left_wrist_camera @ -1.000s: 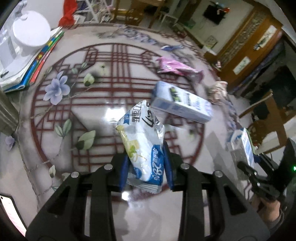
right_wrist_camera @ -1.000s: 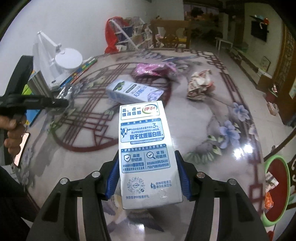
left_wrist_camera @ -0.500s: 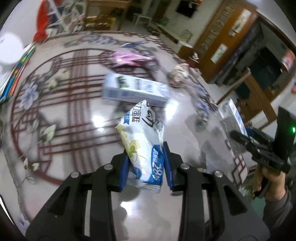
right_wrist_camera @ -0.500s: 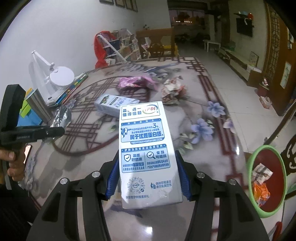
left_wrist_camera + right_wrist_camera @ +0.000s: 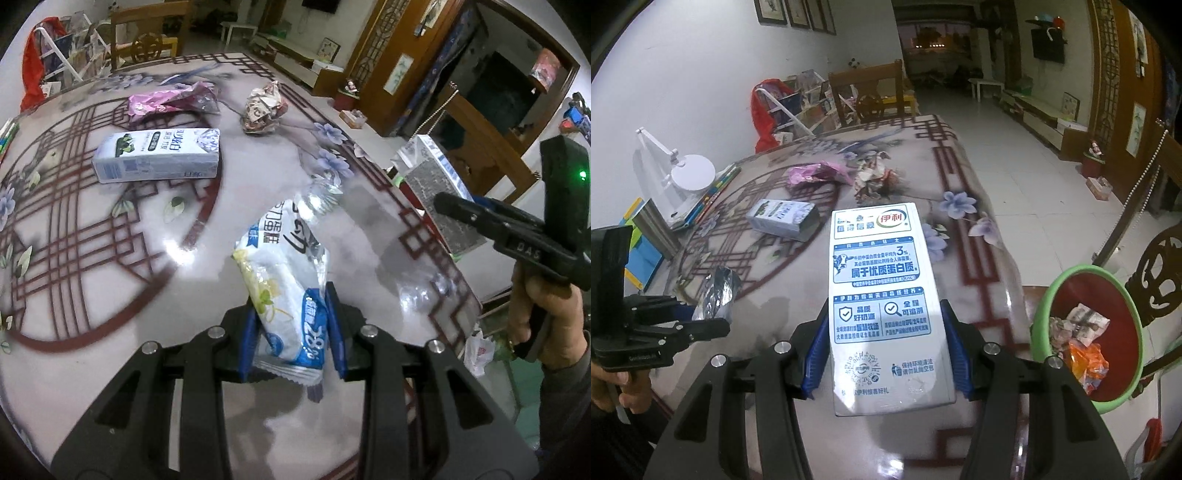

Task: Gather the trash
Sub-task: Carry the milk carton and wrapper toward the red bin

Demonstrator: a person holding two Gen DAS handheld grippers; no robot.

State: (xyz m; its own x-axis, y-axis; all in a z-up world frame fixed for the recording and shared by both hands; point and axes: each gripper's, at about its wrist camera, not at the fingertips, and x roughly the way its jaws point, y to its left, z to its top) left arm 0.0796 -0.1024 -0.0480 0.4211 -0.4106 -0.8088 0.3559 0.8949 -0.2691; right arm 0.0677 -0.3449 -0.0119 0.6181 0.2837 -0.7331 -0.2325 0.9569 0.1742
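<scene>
The milk carton [image 5: 886, 302] stands upright between the blue pads of the right gripper [image 5: 884, 347], pinched at its lower sides and held above the near edge of the patterned table [image 5: 979, 206]; the snack wrapper [image 5: 288, 295] is pinched low down by the left gripper [image 5: 291, 332], its crinkled top leaning up and away over the table; both pieces look to be in the carry step, lifted clear of the surface and on their way to the green-rimmed bin [image 5: 1052, 295], which sits just beyond the table's right edge and already holds some scraps; the next move, by this reading, calls for bringing each gripper over the bin's mouth and spreading its jaws only once the piece hangs above the opening, the tall carton needing the more room; still on the table are a second carton [image 5: 155, 155] lying flat, a pink wrapper [image 5: 166, 101] and a crumpled paper ball [image 5: 264, 107], so several pick-ups remain; both grippers tilt steeply downward toward the tabletop; in the left view the person's right hand [image 5: 543, 314] grips its tool's handle at the table's right edge, with the carton raised in front of it.
</scene>
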